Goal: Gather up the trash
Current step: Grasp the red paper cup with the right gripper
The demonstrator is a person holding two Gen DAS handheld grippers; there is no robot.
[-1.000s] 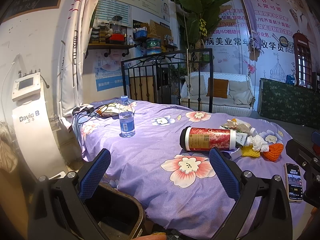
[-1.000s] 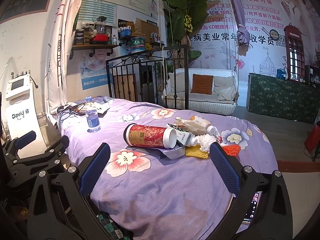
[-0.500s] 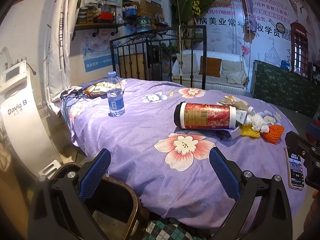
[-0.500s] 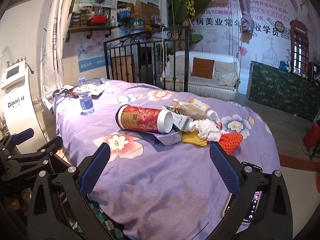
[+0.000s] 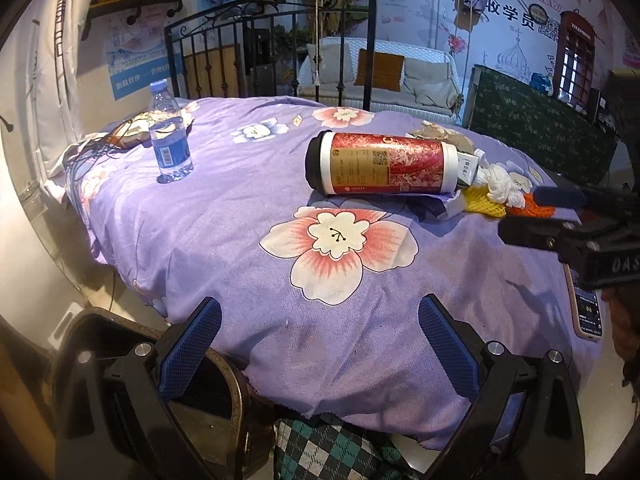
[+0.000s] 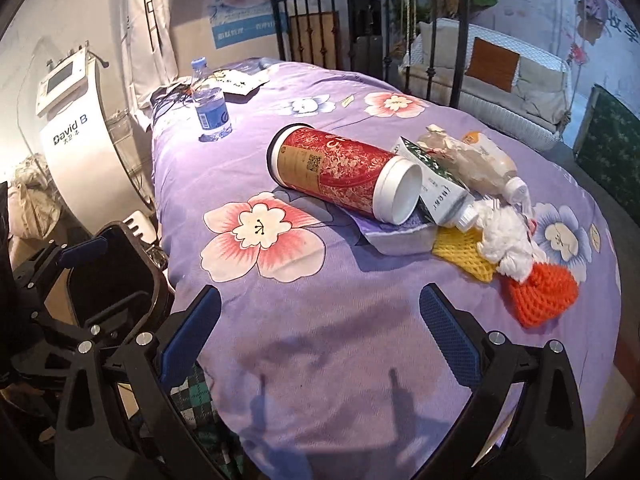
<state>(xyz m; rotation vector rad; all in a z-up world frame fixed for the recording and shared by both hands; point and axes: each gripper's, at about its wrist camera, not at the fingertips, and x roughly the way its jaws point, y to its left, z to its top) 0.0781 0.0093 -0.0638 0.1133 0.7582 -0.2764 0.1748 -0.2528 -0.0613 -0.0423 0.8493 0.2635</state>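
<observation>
With both pairs of fingers spread wide and empty: left gripper (image 5: 320, 344) above the near edge of the purple flowered bedcover (image 5: 248, 248), beside a dark bin (image 5: 208, 408) just off that edge; right gripper (image 6: 320, 336) over the same near edge, further right. Ahead, towards the bed's middle, on its side: red-and-gold cylindrical canister (image 6: 340, 174), black rim at one end, white cap at the other. Touching its white end, piled towards the right edge: small printed carton (image 6: 432, 188), crumpled clear plastic bottle (image 6: 476, 160), white wadded tissue (image 6: 506, 240), yellow foam net (image 6: 464, 254), orange foam net (image 6: 540, 292). Near the far left corner, upright, well apart from the pile: blue-labelled water bottle (image 6: 210, 106). At the right edge, flat: phone (image 5: 586, 312).
</observation>
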